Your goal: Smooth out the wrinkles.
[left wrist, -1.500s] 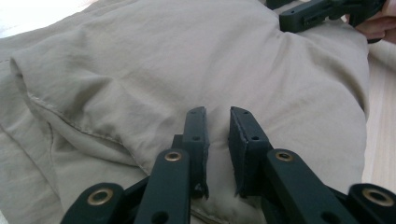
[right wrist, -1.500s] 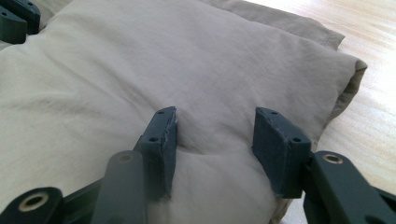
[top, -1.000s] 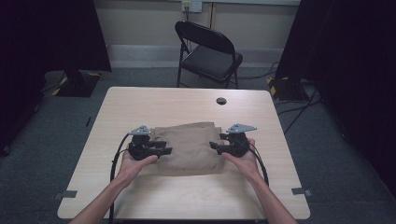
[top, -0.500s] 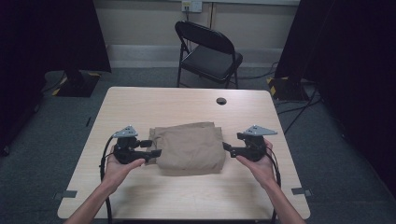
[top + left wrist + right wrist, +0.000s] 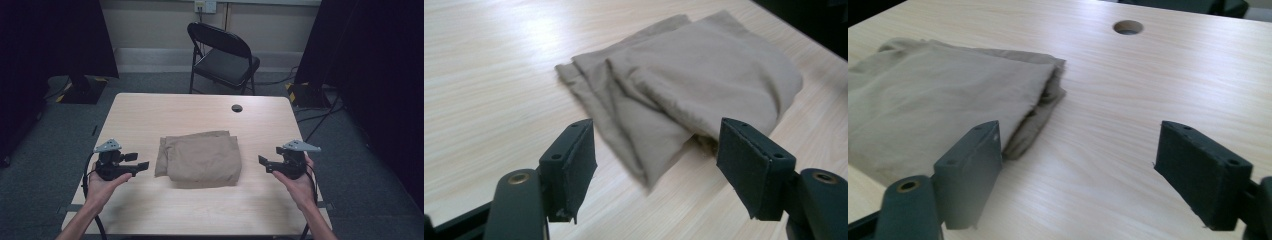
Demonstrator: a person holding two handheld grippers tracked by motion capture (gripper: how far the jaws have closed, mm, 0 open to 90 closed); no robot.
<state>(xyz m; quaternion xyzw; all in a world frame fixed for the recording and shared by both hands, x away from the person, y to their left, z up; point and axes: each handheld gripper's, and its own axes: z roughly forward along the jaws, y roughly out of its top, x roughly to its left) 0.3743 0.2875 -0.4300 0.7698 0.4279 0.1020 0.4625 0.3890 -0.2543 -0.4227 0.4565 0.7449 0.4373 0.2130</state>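
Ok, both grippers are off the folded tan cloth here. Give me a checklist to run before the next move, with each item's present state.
1. Left gripper clear of the folded tan cloth: ok, jaws open, just been opening, nothing between them.
2. Right gripper clear of the cloth: ok, jaws open, just been opening, empty.
3. Cloth lies wholly on the table: ok.
4. Fold neat: not ok, layers fan out at its left edge.
5. Cable hole uncovered: ok, apart from the cloth.
6. Underside of the cloth flat: cannot tell.
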